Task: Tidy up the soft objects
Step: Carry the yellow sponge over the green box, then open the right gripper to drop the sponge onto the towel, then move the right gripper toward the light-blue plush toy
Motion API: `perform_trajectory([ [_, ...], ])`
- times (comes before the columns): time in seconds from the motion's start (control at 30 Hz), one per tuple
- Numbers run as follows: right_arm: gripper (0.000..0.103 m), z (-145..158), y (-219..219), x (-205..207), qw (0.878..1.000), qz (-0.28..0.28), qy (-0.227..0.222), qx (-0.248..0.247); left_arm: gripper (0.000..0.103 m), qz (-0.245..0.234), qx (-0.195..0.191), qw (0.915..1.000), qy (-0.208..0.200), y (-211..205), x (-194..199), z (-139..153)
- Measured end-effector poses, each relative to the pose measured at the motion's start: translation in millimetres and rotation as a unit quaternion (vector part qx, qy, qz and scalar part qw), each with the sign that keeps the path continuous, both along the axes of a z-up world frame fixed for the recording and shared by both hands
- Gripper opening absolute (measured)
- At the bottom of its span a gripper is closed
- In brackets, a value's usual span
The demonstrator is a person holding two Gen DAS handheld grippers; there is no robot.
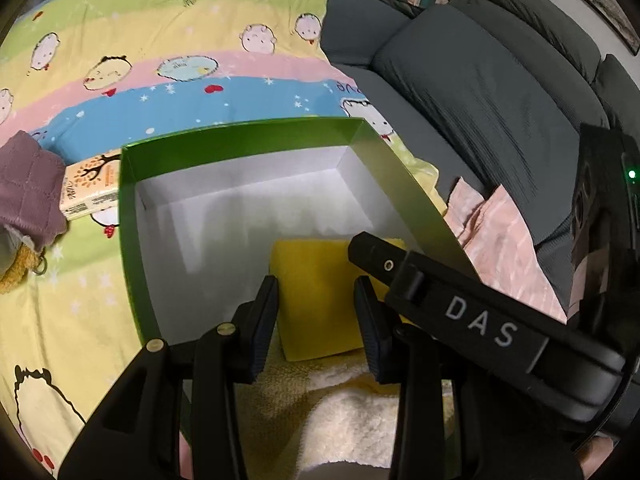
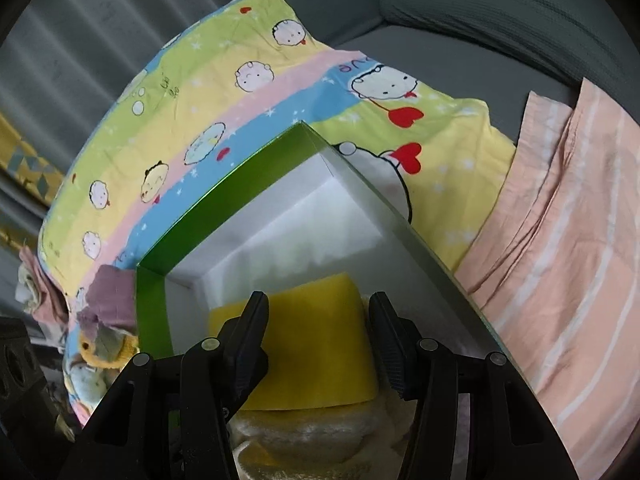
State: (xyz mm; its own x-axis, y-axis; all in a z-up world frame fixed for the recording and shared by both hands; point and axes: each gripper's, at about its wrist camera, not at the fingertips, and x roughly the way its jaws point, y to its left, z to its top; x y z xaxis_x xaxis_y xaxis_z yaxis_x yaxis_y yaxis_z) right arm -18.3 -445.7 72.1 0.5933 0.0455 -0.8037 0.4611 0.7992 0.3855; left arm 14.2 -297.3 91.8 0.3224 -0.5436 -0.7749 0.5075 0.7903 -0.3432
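Note:
A green box with a white inside stands on a cartoon-print quilt. A folded yellow cloth lies in the box's near part, with a cream fluffy towel below it. My left gripper is open, its fingers either side of the yellow cloth. My right gripper is open above the same yellow cloth in the box; its body crosses the left wrist view at right. A purple cloth and a yellow plush lie left of the box.
A small printed book lies left of the box by the purple cloth. A pink striped fabric lies right of the box. Grey sofa cushions rise behind and to the right.

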Motion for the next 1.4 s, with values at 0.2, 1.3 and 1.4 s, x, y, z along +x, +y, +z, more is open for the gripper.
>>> perform_trajectory([
  [0.2,0.068,8.3,1.7,-9.6,1.0,-0.017,-0.013,-0.008,0.059,0.01,0.0,0.9996,-0.027,10.8,-12.7,13.5],
  [1.3,0.093,67.8,96.6,-46.5,0.981,0.016,-0.111,-0.159,0.102,0.165,-0.038,0.9796,-0.108,222.5,-70.0,31.9],
  [1.4,0.096,68.4,109.4,-44.3,0.98,0.036,-0.12,-0.153,0.102,0.213,-0.019,0.9708,-0.108,258.1,-63.8,18.4],
])
